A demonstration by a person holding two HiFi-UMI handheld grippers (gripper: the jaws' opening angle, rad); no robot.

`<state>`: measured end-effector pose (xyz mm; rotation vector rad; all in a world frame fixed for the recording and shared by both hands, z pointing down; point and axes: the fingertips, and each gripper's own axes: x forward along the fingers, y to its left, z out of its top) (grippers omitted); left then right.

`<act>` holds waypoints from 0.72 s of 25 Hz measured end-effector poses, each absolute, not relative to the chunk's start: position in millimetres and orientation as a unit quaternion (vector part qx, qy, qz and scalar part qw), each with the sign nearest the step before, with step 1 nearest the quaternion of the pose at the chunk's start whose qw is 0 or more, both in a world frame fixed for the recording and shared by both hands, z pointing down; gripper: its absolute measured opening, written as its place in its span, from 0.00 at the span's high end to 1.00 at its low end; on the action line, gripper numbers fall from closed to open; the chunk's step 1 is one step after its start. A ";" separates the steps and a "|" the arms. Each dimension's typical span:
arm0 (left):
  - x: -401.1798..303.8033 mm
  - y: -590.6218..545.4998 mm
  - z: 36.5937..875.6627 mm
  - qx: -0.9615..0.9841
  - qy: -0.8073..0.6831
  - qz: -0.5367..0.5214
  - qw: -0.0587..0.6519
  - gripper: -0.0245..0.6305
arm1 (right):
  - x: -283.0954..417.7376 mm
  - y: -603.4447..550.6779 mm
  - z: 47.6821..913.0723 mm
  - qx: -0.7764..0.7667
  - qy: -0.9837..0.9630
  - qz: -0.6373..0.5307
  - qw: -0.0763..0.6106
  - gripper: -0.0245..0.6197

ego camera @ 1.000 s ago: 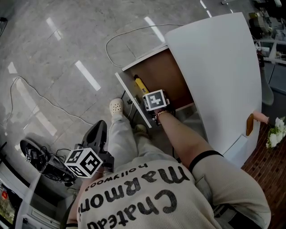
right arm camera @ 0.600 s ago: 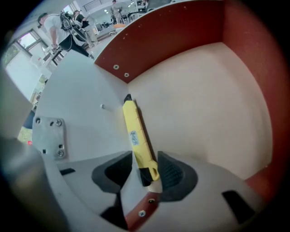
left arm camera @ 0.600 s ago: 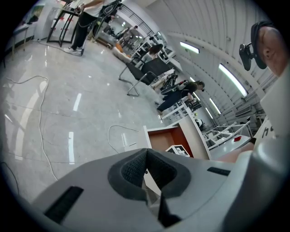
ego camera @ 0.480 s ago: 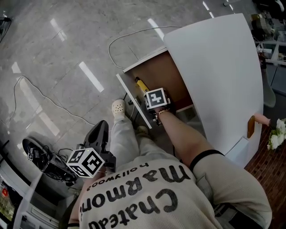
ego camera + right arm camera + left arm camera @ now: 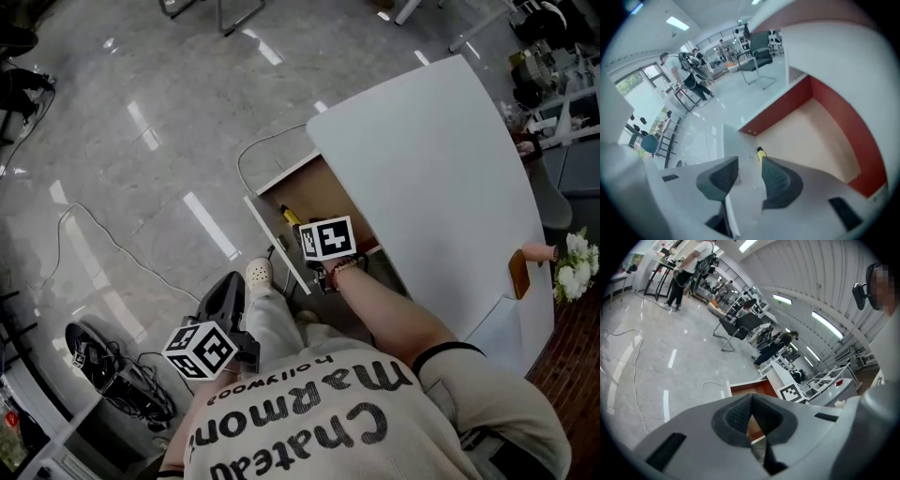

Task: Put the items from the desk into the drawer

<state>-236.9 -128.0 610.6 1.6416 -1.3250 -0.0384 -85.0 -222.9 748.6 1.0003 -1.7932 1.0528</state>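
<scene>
The drawer (image 5: 314,192) stands pulled out from under the white desk (image 5: 441,187), and its brown bottom shows. A yellow, black-tipped item (image 5: 292,217) lies in it by the white front panel (image 5: 736,154); only the tip of the yellow item (image 5: 761,152) shows in the right gripper view. My right gripper (image 5: 750,176) hangs over the front panel, pointing steeply down. Its jaws have just been closing a little, but they are apart and hold nothing. Its marker cube (image 5: 326,238) hides the jaws in the head view. My left gripper (image 5: 751,401) is shut and empty, held near my left knee (image 5: 228,292).
A thin cable (image 5: 246,155) loops on the grey floor beside the drawer. A black bag with cords (image 5: 103,366) lies at lower left. My shoe (image 5: 260,274) is under the drawer front. Flowers (image 5: 574,267) and a wooden piece (image 5: 518,272) sit at the desk's right end.
Both grippers have come up. The right one has lifted away from the drawer's front corner, and the yellow item stays lying in the drawer. The head view has swung to show more floor.
</scene>
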 end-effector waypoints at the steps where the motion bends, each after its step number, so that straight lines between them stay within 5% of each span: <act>1: -233.1 -126.1 602.1 0.677 -0.549 -0.020 0.489 0.96 | -89.1 -221.5 729.4 0.395 -0.724 0.413 0.386 0.72; 18: -191.2 -104.5 406.7 0.744 -0.578 -0.104 0.318 0.96 | -69.6 -193.7 410.8 0.405 -0.843 0.343 0.091 0.95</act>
